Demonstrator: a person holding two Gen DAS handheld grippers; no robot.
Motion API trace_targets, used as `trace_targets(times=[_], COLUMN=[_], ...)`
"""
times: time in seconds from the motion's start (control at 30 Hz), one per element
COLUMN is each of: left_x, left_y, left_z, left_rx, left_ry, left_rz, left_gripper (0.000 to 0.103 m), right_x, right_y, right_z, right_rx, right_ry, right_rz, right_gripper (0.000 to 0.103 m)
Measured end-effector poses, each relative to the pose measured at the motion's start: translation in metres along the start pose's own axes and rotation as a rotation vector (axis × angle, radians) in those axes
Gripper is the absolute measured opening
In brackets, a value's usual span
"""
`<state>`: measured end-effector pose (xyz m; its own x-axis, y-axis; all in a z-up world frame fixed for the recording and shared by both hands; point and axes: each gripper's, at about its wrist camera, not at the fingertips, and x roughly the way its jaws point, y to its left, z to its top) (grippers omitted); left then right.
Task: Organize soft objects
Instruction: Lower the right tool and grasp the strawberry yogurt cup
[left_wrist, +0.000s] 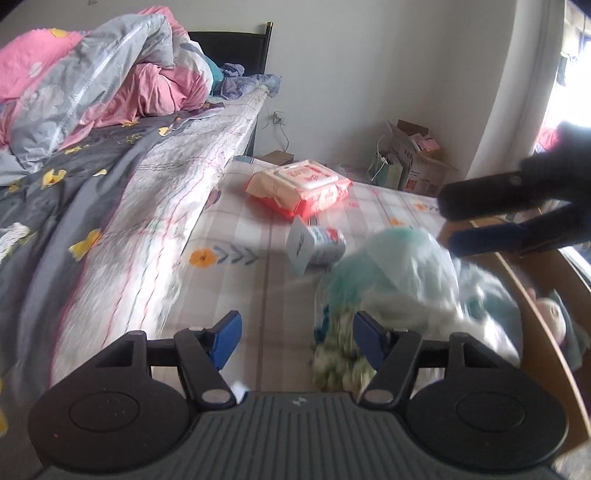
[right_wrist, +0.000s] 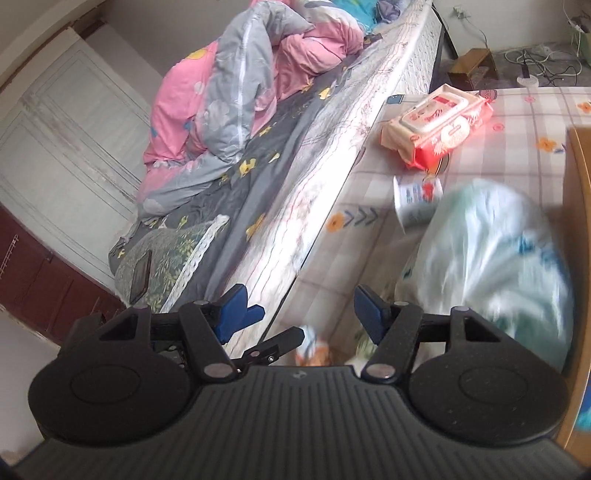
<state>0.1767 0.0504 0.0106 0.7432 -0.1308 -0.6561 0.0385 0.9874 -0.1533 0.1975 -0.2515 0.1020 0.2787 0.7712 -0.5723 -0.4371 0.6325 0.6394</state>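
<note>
Both grippers, left (left_wrist: 297, 338) and right (right_wrist: 299, 310), have fingers spread, holding nothing, above a blurred pale bag (left_wrist: 399, 273) near the wipes (left_wrist: 299, 186).

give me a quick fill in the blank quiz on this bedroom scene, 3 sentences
1. The red wet wipes pack lies on the checked ____ beside the bed.
2. The crumpled duvet on the bed is grey and ____.
3. The fingers of the left claw stand ____, with nothing between them.

Missing words: mat; pink; open
</note>
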Motion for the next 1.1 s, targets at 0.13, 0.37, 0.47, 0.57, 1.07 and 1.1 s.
trace_targets(times=[0.13, 0.37, 0.47, 0.57, 1.07, 1.1], left_x=[0.037, 0.079, 0.086, 0.084, 0.070, 0.073], left_y=[-0.011, -0.007, 0.003, 0.013, 0.030, 0.030], left_z=[0.023, 0.026, 0.021, 0.020, 0.013, 0.013], left_rx=[0.055, 0.041, 0.035, 0.017, 0.022, 0.020], left_ry=[-0.004, 0.083, 0.116, 0.125, 0.133, 0.139], left_rz=[0.024, 0.031, 0.061, 0.073, 0.089, 0.095], left_gripper=[0.057, 0.056, 0.056, 0.056, 0.060, 0.060], right_x=[0.044, 0.151, 0.192, 0.217, 0.256, 0.260], right_y=[-0.023, -0.076, -0.090, -0.097, -0.098, -0.097], right_z=[0.065, 0.130, 0.132, 0.128, 0.097, 0.094], right_rx=[-0.002, -0.009, -0.014, -0.023, 0.275, 0.268], right_ry=[0.061, 0.246, 0.307, 0.358, 0.463, 0.477], right_rz=[-0.110, -0.311, -0.350, -0.365, 0.114, 0.091], right_gripper=[0.065, 0.078, 0.082, 0.081, 0.067, 0.067])
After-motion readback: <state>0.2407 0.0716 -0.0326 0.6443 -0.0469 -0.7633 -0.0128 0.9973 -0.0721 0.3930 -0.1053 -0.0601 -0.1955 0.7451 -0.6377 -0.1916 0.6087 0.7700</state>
